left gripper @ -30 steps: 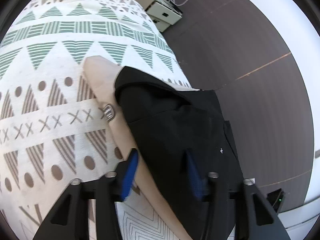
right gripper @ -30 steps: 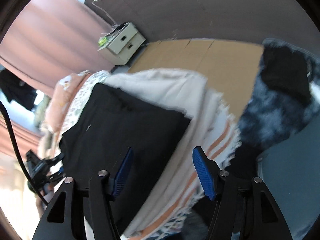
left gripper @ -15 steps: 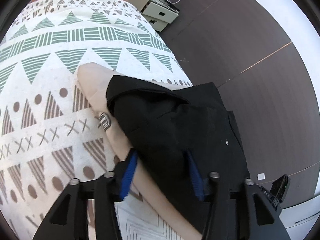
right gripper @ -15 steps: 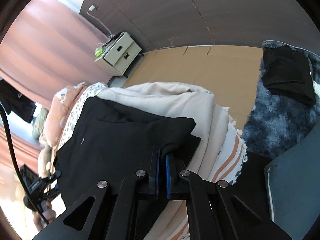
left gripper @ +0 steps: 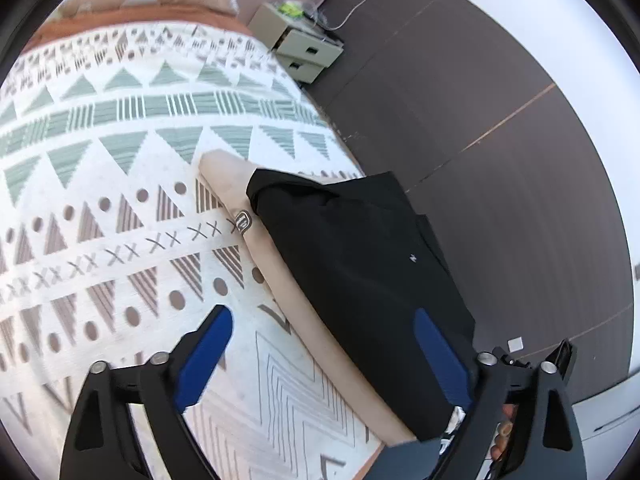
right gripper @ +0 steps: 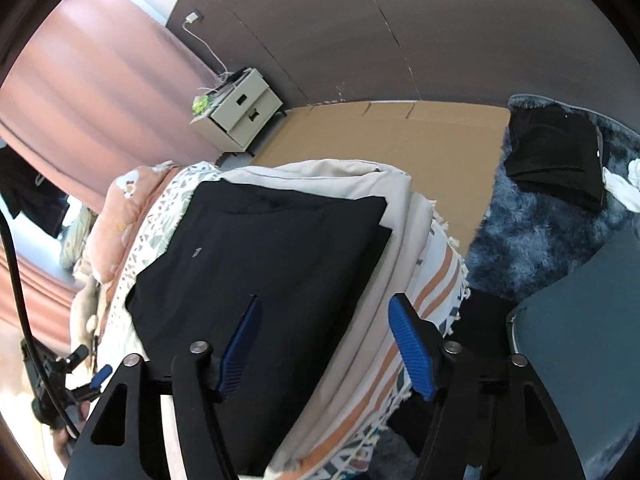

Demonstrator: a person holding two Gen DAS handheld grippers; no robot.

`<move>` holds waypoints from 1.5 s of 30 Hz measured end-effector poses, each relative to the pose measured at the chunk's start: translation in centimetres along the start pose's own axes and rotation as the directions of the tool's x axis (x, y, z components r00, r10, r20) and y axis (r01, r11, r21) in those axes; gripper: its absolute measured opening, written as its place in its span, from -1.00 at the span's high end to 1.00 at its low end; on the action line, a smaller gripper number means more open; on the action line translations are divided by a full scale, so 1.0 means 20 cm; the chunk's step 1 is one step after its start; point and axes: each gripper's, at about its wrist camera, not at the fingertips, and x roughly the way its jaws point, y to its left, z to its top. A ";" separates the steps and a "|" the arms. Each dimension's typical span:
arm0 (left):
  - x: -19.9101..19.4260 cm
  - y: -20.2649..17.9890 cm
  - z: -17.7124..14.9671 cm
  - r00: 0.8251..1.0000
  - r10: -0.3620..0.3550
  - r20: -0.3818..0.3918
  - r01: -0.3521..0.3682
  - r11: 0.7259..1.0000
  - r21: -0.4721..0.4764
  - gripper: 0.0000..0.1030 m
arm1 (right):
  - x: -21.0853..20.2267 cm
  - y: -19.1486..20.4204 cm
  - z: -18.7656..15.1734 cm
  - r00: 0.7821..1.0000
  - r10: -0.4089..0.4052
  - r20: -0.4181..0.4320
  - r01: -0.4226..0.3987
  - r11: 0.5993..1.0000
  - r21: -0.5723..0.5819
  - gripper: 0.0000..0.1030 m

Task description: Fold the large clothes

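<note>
Cloth is lying folded under both my tongs: a black garment [left gripper: 352,264] is sitting on a beige garment [left gripper: 288,292], near the bed's edge, on the patterned bedspread [left gripper: 100,168]. In the left wrist view the black garment is stretching from about 12 o'clock of my left tongs [left gripper: 324,356] down toward 4 o'clock. My left tongs have just been opening and are standing wide apart; the beige strip and the black fabric's edge are lying below the gap, and neither blue pad is pressing on them.

In the right wrist view the black garment [right gripper: 260,260] is filling the middle, from 9 o'clock to 12 o'clock of my right tongs [right gripper: 332,344]. These have just been opening too and are standing apart, gripping nothing, with black fabric and the striped blanket [right gripper: 424,292] beneath the gap. A second dark folded piece [right gripper: 556,152] is resting on the shaggy blue rug [right gripper: 520,232] at 2 o'clock. A small drawer cabinet [right gripper: 240,112] is standing at 11 o'clock by the pink curtain [right gripper: 92,92].
</note>
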 end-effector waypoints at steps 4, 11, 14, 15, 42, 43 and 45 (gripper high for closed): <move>-0.18 -0.05 -0.06 0.999 0.004 0.041 -0.006 0.999 0.050 -0.97 | -0.11 0.08 -0.07 1.000 -0.002 0.014 0.002 1.000 -0.025 -0.85; -0.49 -0.07 -0.19 0.997 -0.009 0.079 0.000 0.994 0.112 -0.99 | -0.29 0.23 -0.20 0.998 0.002 0.063 0.002 0.998 -0.057 -0.85; -0.64 -0.07 -0.25 0.994 -0.002 0.106 -0.012 0.990 0.138 -0.99 | -0.34 0.30 -0.26 0.998 0.009 0.066 -0.003 0.997 -0.079 -0.86; -0.69 -0.07 -0.26 0.993 0.000 0.117 -0.017 0.989 0.144 -0.99 | -0.36 0.34 -0.29 0.998 0.007 0.069 -0.001 0.996 -0.092 -0.86; -1.90 0.27 -1.04 0.862 0.239 0.447 -0.321 0.940 0.117 -0.99 | -0.81 1.01 -0.99 0.978 0.109 0.180 -0.032 0.921 -0.387 -0.86; -1.93 0.27 -1.08 0.854 0.244 0.460 -0.328 0.938 0.111 -0.99 | -0.82 1.01 -1.02 0.977 0.112 0.182 -0.032 0.919 -0.393 -0.86; -2.00 0.28 -1.16 0.839 0.249 0.484 -0.338 0.935 0.105 -0.99 | -0.85 1.02 -1.09 0.976 0.127 0.177 -0.044 0.911 -0.411 -0.86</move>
